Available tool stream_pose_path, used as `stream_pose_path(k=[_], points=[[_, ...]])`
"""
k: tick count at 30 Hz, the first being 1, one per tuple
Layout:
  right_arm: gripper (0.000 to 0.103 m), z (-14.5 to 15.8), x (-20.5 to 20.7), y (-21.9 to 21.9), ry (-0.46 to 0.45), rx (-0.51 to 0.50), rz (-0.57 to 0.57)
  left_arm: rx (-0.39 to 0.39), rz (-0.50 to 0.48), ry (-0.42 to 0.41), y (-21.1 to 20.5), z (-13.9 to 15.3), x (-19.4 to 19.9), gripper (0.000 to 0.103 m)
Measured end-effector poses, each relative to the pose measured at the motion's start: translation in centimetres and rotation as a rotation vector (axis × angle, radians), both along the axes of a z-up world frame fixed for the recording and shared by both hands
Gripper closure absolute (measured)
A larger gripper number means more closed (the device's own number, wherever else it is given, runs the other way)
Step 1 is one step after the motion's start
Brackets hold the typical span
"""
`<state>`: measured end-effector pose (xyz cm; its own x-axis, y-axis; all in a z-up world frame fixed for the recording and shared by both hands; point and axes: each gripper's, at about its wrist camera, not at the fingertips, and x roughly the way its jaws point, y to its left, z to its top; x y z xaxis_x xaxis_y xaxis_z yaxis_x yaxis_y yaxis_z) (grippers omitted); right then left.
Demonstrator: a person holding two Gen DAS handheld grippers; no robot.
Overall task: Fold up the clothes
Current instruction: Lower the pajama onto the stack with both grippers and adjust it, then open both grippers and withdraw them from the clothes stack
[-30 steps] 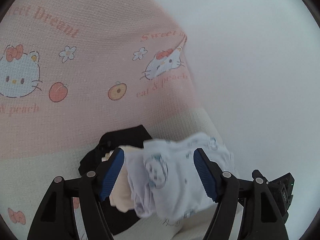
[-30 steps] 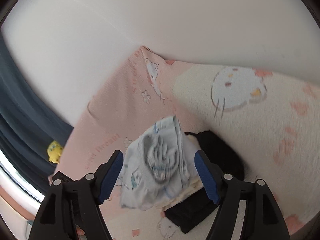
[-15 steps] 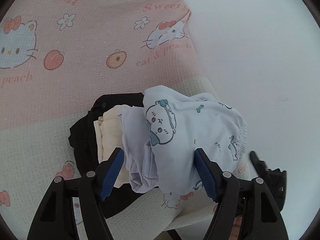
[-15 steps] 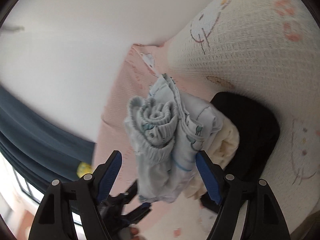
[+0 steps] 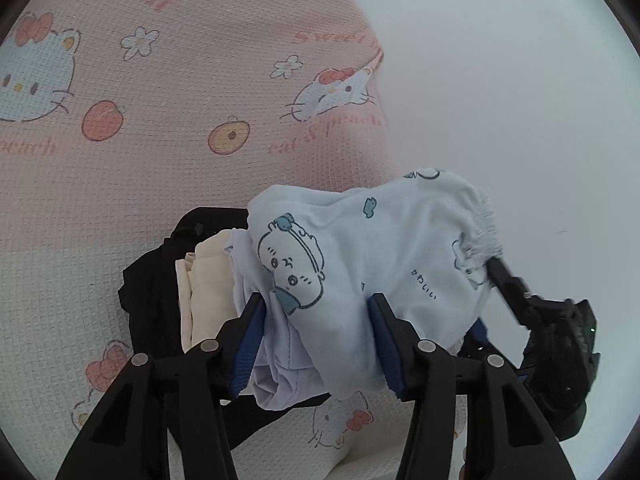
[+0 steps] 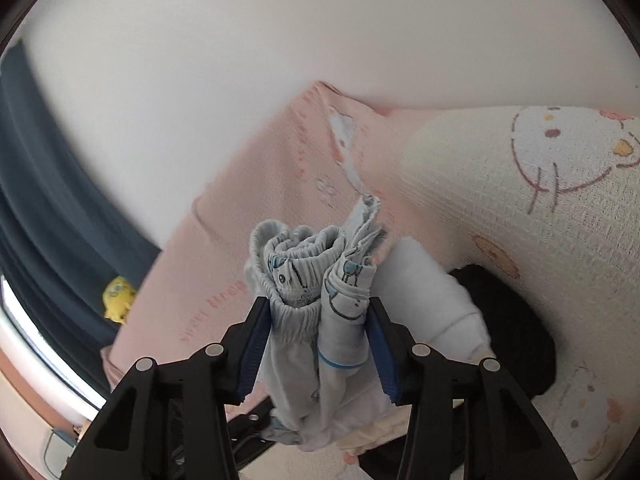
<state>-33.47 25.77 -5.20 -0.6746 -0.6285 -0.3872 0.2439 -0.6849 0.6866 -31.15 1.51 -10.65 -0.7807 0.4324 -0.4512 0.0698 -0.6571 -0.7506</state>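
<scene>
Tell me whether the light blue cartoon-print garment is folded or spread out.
Folded: the light blue garment sits bunched in layers on the clothes pile, its elastic edge curled into a roll.

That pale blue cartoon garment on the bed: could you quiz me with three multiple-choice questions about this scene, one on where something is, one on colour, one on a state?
1. Where does the pale blue garment lie?
A. on a pile of folded clothes
B. on the floor
C. on a hanger

2. What colour is the bottom garment of the pile?
A. red
B. black
C. green

3. What is between the fingers of the left hand-held gripper?
A. nothing
B. a pillow
C. the pale blue garment

Answers:
1 A, a cream garment and the black one show beneath it.
2 B, black cloth sticks out under the cream layer.
3 C, blue cloth fills the gap as the jaws are closing; the right hand-held gripper likewise has its gathered waistband end.
</scene>
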Motion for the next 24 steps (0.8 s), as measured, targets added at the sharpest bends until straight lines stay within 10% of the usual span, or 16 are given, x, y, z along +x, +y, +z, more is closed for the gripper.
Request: stream_pose_path(k=[8,24], points=[[0.057,-3.6,0.2,3.8,-0.092,-0.051,-0.091,-0.133,-0.049,-0.008,1.3,2.3,-0.6,0.051],[0.03,2.3,7.0,2.4,-0.002,0.139,-0.127,-0.202,0.019,0.03,1.2,7.5,5.9,0.035]])
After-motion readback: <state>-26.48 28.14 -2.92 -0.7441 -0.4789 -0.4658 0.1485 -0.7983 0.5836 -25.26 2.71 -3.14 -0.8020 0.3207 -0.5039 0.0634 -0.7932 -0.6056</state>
